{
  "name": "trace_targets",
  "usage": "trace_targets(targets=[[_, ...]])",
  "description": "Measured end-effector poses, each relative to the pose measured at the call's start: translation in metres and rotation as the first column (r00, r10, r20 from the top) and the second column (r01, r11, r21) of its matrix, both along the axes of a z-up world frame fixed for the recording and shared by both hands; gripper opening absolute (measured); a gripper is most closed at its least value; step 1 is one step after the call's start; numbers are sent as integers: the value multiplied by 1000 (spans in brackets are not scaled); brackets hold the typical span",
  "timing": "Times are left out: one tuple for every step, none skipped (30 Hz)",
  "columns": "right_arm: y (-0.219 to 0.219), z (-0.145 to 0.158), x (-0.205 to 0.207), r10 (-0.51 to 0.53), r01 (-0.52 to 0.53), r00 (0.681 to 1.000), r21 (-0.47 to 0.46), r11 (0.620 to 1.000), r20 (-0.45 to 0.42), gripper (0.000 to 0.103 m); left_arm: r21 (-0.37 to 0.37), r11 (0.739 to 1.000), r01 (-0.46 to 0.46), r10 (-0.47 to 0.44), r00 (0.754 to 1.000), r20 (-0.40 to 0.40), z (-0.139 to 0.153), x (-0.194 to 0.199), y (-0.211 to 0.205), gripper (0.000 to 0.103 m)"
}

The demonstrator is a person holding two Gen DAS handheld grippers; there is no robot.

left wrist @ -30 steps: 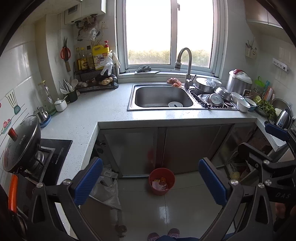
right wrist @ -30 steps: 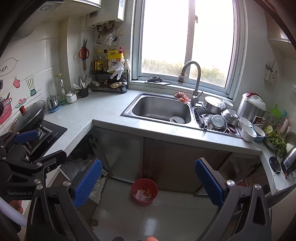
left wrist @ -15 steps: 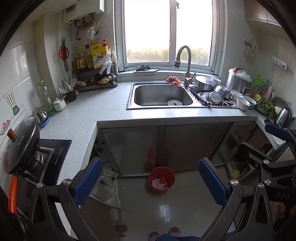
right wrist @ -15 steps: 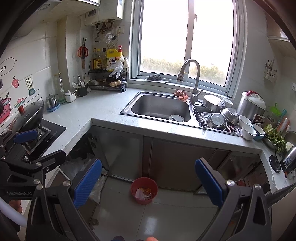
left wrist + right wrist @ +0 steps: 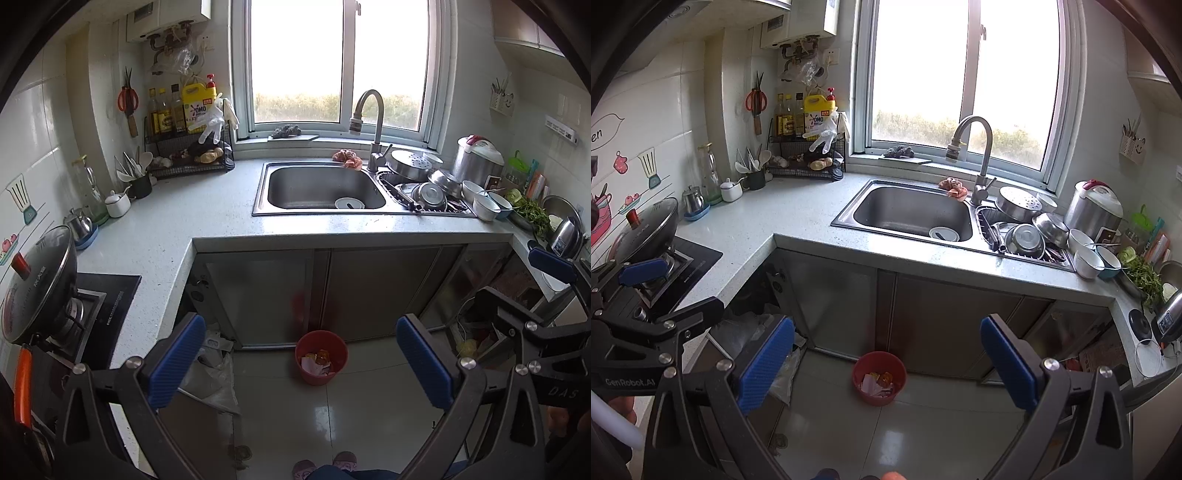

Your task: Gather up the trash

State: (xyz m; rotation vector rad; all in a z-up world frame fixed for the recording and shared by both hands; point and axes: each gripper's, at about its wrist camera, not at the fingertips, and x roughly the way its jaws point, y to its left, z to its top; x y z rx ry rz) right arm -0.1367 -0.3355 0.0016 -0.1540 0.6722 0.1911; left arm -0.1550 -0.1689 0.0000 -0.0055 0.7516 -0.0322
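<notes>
A red waste bin (image 5: pixel 321 357) (image 5: pixel 879 377) with paper scraps inside stands on the tiled floor in front of the sink cabinet. A crumpled pinkish wad (image 5: pixel 347 157) (image 5: pixel 953 187) lies on the counter behind the sink, beside the tap. My left gripper (image 5: pixel 301 360) hangs open above the floor, nothing between its blue pads. My right gripper (image 5: pixel 886 363) is also open and empty, held at about the same height. Each gripper shows at the edge of the other's view.
The L-shaped counter (image 5: pixel 155 236) carries a steel sink (image 5: pixel 319 186), a rack of washed pans and bowls (image 5: pixel 428 188), a rice cooker (image 5: pixel 478 162), greens (image 5: pixel 532 214) and a wok on the hob (image 5: pixel 37 284). A plastic bag (image 5: pixel 212 380) lies on the floor at the left.
Both views have drifted slightly, with the kitchen shifting a little in frame. The grippers stay open and hold nothing.
</notes>
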Motion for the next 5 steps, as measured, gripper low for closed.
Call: trace_targets(targets=[[-1, 0, 1, 1, -1, 1000, -1, 1000, -1, 101, -2, 1000, -2, 2, 1000, -2, 0, 0, 0, 103], [-1, 0, 1, 3, -3, 1000, -2, 1000, -1, 101, -3, 1000, -2, 2, 1000, -3, -1, 1, -1, 103], [-1, 0, 1, 2, -2, 1000, -2, 1000, -2, 101, -1, 1000, -1, 1, 1000, -1, -1, 1, -1, 103], [-2, -1, 2, 4, -4, 1000, -2, 1000, -6, 101, 3, 1000, -2, 2, 1000, 2, -1, 1, -1, 103], [-2, -1, 2, 6, -6, 1000, -1, 1000, -8, 101, 6, 1000, -2, 2, 1000, 3, 0, 2, -2, 103]])
